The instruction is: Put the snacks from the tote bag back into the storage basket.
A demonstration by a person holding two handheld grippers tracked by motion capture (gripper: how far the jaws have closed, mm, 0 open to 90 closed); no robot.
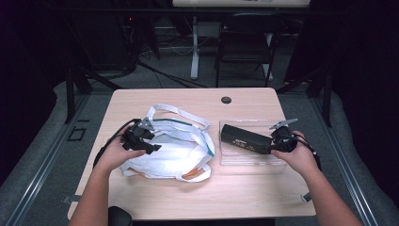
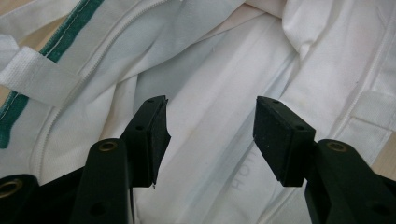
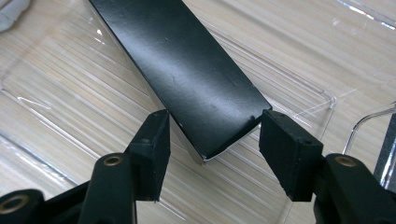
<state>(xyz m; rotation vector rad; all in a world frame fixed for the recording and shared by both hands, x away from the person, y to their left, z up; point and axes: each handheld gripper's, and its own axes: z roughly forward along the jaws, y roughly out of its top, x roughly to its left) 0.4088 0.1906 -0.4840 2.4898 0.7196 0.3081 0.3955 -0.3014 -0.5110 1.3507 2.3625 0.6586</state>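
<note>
Gripping the black box (image 3: 187, 70) is the step in hand: right claw (image 3: 212, 135) brackets its near end (contact uncertain) inside the clear tray (image 1: 277, 162), toward the bench's right edge. Left claw (image 2: 210, 135) hangs released over the white bag (image 1: 179, 150). Next: clench, lift, carry bagward.

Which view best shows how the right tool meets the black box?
The right gripper view: the black box ends between the right tool, its pads flanking the box's corners over the clear tray. The high view shows the whole box in the tray, but the contact is too small to judge.
</note>
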